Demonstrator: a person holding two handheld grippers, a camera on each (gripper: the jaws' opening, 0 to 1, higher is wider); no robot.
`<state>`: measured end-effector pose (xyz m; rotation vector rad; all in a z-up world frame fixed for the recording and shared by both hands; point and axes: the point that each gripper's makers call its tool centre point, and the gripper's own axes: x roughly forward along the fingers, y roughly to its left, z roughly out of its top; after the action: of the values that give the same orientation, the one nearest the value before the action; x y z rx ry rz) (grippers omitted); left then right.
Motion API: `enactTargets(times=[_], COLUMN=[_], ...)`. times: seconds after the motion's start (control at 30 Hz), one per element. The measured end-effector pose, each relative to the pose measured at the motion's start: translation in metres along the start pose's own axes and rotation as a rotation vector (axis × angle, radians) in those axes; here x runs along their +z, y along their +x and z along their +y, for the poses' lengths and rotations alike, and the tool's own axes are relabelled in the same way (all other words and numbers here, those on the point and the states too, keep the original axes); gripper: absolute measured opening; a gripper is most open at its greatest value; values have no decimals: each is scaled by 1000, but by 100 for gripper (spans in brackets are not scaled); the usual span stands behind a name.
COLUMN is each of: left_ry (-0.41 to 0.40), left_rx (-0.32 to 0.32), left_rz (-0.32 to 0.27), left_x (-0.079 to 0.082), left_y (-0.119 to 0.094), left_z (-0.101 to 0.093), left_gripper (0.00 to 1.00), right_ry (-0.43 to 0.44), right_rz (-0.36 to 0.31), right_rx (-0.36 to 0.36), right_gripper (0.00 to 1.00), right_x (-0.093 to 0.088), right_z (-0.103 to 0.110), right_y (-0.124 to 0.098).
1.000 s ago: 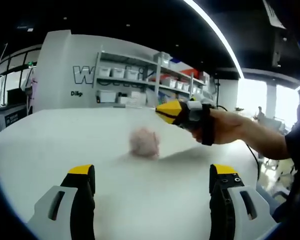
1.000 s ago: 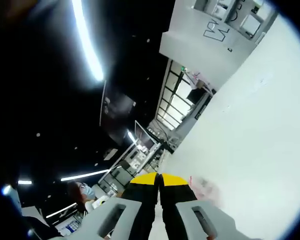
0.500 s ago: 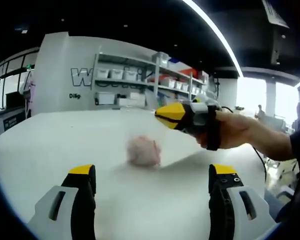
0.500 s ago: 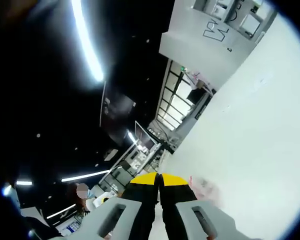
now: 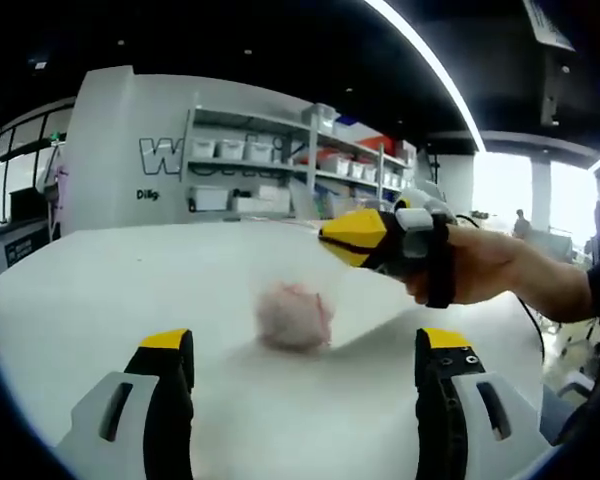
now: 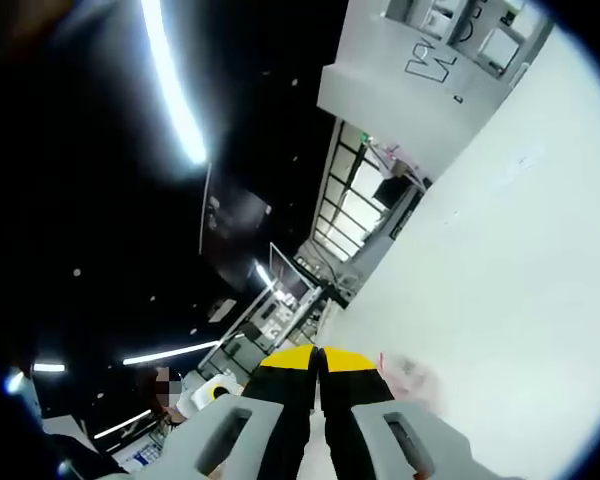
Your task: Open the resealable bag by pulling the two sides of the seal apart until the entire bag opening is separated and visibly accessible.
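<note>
With our right gripper point(image 5: 332, 237) clamped on the bag's point(image 5: 310, 262) top edge above the table point(image 5: 130, 290), our left gripper point(image 5: 295, 345), jaws apart, should pinch the opposite seal lip squarely before pulling.

Back wall point(image 5: 130, 130): big outlined letters starting "W", rest hidden behind shelving point(image 5: 270, 160); small dark word below, "Dil..." only, rest unreadable.

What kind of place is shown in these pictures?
Probably a workshop or lab space: metal shelving with white storage bins stands against a grey wall with large lettering, a big white table fills the foreground, and long ceiling strip lights run overhead.
</note>
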<state>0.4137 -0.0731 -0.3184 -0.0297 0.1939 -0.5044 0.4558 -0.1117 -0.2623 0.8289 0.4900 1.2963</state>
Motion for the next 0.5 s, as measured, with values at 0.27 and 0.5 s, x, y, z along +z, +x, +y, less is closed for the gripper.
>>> enactTargets(times=[0.27, 0.5], left_ry=[7, 20], left_rx=[-7, -16], left_rz=[0, 4], left_x=[1, 3], left_y=[8, 14], left_z=[-1, -4], left_gripper=[91, 90], right_ry=[3, 7], right_rz=[0, 0], right_rx=[1, 2], right_gripper=[0, 0], right_x=[0, 0], right_z=[-1, -2], right_y=[1, 1])
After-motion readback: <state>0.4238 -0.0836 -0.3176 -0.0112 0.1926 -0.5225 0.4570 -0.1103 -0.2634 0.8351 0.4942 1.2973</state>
